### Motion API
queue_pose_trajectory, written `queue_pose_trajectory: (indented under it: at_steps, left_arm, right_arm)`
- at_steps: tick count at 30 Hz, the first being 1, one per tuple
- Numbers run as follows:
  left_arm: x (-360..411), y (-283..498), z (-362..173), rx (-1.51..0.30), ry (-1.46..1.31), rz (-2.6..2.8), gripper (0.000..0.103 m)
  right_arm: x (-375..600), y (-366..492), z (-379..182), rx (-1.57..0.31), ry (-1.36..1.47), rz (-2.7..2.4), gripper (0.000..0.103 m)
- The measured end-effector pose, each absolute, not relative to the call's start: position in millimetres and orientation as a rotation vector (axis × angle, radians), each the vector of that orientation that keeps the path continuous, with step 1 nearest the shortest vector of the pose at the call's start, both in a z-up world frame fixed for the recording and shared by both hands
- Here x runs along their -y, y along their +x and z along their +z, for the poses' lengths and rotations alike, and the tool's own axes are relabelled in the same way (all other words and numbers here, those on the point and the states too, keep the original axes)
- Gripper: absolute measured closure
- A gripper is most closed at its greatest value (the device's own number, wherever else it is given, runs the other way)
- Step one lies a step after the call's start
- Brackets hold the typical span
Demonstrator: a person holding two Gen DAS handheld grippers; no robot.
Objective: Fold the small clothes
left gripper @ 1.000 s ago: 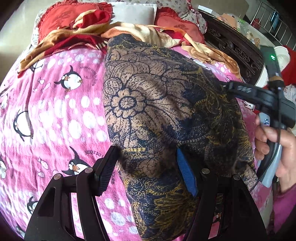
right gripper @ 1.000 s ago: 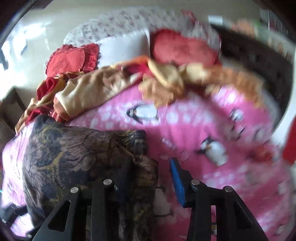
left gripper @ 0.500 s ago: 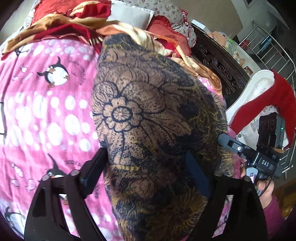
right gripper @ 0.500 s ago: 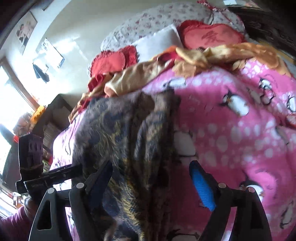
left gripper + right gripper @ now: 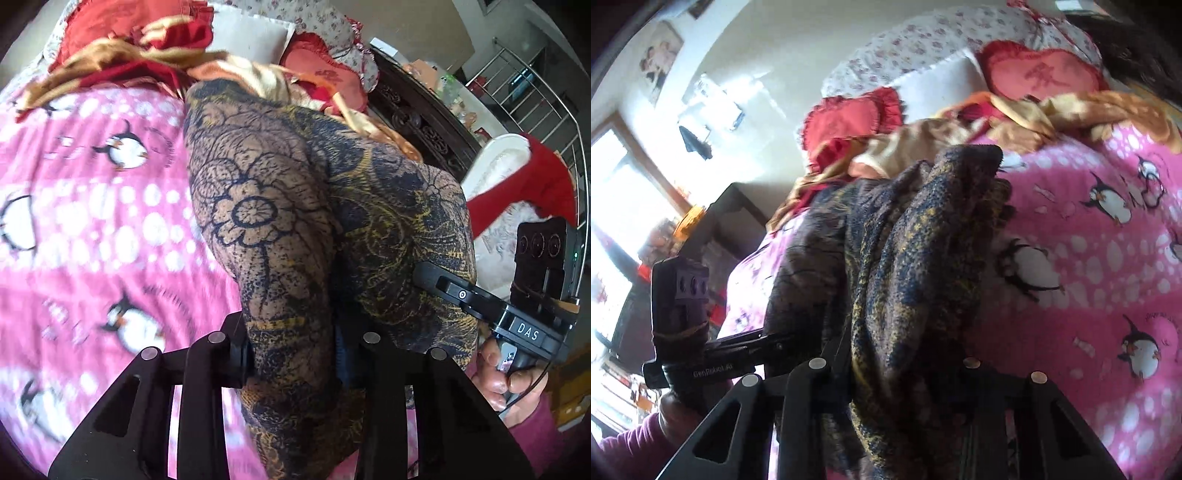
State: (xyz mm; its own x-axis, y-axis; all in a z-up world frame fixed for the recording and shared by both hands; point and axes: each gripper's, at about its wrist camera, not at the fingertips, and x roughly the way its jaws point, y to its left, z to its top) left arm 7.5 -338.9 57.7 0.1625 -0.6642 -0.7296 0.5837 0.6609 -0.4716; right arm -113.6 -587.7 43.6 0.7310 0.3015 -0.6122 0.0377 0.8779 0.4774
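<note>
A dark navy and tan floral-print garment [image 5: 295, 229] lies on the pink penguin-print bedspread [image 5: 92, 221] and is lifted at its near edge. My left gripper [image 5: 291, 354] is shut on the near edge of the garment. My right gripper [image 5: 897, 380] is shut on another bunched part of the same garment [image 5: 897, 240]. The right gripper also shows in the left wrist view [image 5: 480, 299], at the garment's right side. The left gripper shows in the right wrist view [image 5: 713, 354], at the left.
A pile of red and gold clothes [image 5: 147, 55] and heart-shaped red cushions [image 5: 1041, 74] lie at the head of the bed. A dark carved bed frame [image 5: 424, 122] runs along the right, with a red cloth on a white chair [image 5: 524, 184] beyond it.
Both grippers have closed from open onto the garment's near edge. The garment has been raised and bunched between them, and both cameras have tilted upward.
</note>
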Motion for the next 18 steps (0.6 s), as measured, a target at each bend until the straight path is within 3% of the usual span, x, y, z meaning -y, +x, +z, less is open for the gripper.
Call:
queue_pose_trajectory:
  at_steps: [5, 11, 15, 18]
  left_arm:
    - [286, -33, 81, -1.097, -0.054, -0.855, 0.070]
    - [225, -81, 66, -1.159, -0.026, -0.762, 0.070]
    - [212, -96, 28, -1.240, 0.000, -0.677, 0.070]
    - [204, -101, 26, -1.221, -0.031, -0.648, 0.064]
  right_arm:
    - [543, -137, 63, -0.790, 0.466, 0.200, 0.071]
    - [485, -172, 46, -0.852, 0.463, 0.280, 0.070]
    - [469, -172, -2, -1.004, 0.449, 0.246, 0.062]
    - [475, -182, -17, -1.030, 0.450, 0.174, 0.053]
